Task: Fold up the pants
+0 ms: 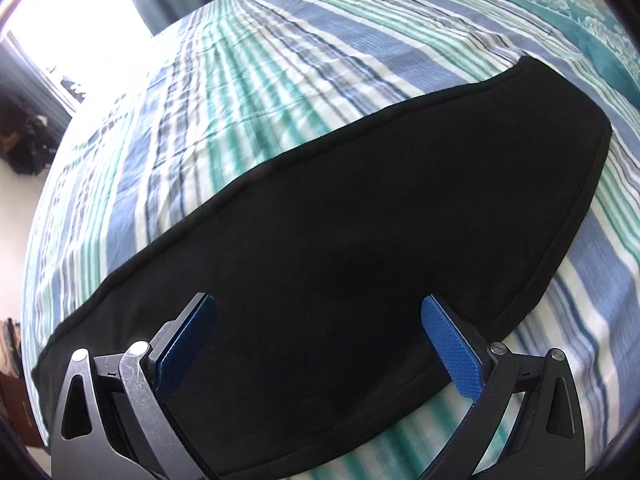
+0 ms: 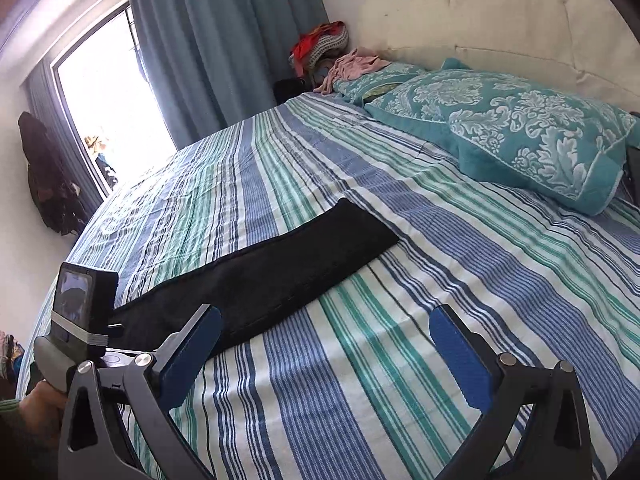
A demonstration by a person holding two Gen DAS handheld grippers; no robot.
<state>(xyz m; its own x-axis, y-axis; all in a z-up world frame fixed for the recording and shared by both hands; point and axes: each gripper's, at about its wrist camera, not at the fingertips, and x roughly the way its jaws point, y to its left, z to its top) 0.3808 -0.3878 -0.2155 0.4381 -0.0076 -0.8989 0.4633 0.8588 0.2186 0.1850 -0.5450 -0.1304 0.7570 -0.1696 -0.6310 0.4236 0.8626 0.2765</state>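
Black pants lie flat as one long folded strip on the striped bedspread. My left gripper hovers open just over the near part of the pants, its blue pads spread wide with only flat cloth under them. In the right wrist view the same pants stretch from lower left toward the bed's middle. My right gripper is open above bare bedspread, to the right of the pants. The left gripper's camera body shows at the left, held by a hand.
A teal patterned pillow lies at the head of the bed by a cream headboard. A heap of clothes sits in the far corner. Blue curtains and a bright window are behind the bed.
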